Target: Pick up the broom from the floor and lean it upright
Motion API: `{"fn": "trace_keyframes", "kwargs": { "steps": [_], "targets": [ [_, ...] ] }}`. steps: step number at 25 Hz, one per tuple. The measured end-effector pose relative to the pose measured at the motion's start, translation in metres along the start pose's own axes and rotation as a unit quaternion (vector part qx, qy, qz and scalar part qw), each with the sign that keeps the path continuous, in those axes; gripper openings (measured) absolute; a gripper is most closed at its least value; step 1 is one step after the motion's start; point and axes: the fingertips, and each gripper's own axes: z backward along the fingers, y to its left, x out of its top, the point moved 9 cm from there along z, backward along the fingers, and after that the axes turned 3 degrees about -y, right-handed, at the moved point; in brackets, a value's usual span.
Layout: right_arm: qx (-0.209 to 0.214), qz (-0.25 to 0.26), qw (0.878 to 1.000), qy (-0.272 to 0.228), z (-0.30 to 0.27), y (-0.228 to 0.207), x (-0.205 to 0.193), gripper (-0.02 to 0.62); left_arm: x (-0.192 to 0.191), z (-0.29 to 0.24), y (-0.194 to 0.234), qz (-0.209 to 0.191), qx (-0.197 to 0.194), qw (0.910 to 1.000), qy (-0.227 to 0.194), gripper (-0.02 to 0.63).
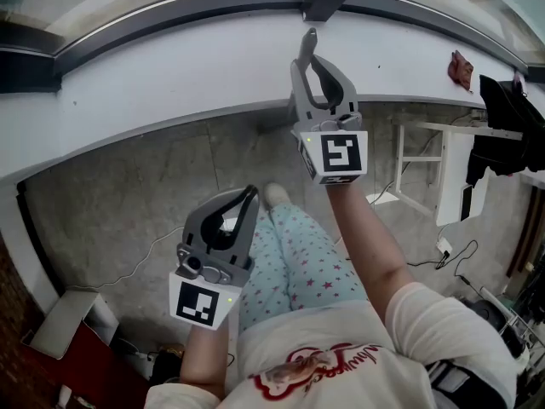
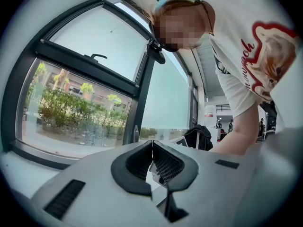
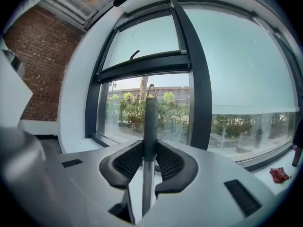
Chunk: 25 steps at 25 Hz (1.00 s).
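Left gripper [image 1: 245, 201] nearest: jaws together, nothing between, idle. Right gripper [image 1: 313, 62] clamped on broom handle [image 3: 150, 117] near top end; holds it upright facing window [image 3: 227, 79], likely for leaning.

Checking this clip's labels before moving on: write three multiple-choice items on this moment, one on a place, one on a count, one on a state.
1. Where does the red cloth lie? A on the floor; B on the window sill; C on a chair.
2. How many tools grip the broom handle? A none; B one; C both.
3. How do the jaws of the left tool stand? A shut, empty; B wide apart; C shut on the handle.

Key:
1. B, the cloth sits on the white sill at the head view's right.
2. B, only the right tool clamps the handle.
3. A, its pads meet with nothing between.
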Motion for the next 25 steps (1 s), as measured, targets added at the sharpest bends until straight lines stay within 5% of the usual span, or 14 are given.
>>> {"fn": "trace_keyframes", "kwargs": {
  "steps": [25],
  "targets": [
    [0.057,0.039,0.998,0.000,0.015,0.034,0.006,0.164,0.009,0.006,-0.005,-0.002,0.023,0.9997,-0.003,0.021]
  ]
}}
